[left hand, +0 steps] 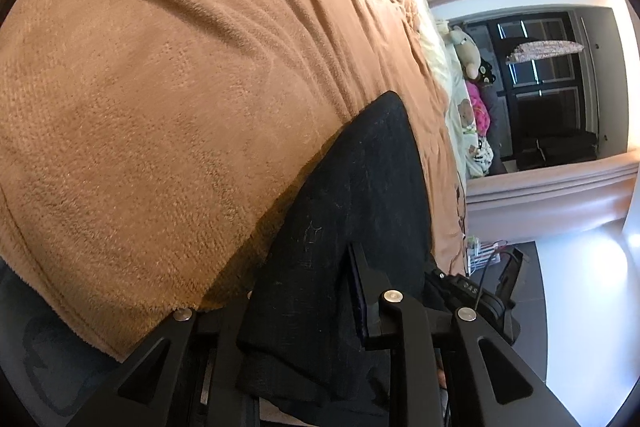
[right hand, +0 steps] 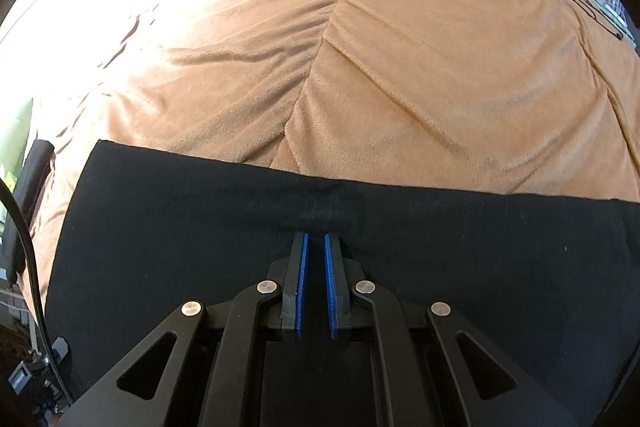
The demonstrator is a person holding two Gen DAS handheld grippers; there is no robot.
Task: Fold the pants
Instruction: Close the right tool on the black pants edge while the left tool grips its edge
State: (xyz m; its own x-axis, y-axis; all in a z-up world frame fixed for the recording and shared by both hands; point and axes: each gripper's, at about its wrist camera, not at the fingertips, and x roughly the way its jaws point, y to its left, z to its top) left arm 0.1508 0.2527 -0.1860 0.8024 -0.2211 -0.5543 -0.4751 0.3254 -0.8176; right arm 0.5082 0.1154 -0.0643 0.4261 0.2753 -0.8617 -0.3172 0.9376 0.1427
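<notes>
Left gripper (left hand: 320, 279) clamped on black pants (left hand: 352, 187), lifting a fold clear of the brown blanket (left hand: 160, 87), likely to carry it over. Right gripper (right hand: 316, 247) nearly closed, pressing the pants (right hand: 200, 227) flat on the bed, a slim gap between blue pads (right hand: 304, 267). Left near finger hidden behind cloth; pants' ends cut off.

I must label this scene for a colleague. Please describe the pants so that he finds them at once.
A tan fleece blanket covers the bed. On its near part lie the pants, a flat black cloth with a straight far edge. Nothing else on the blanket is as large or dark.
</notes>
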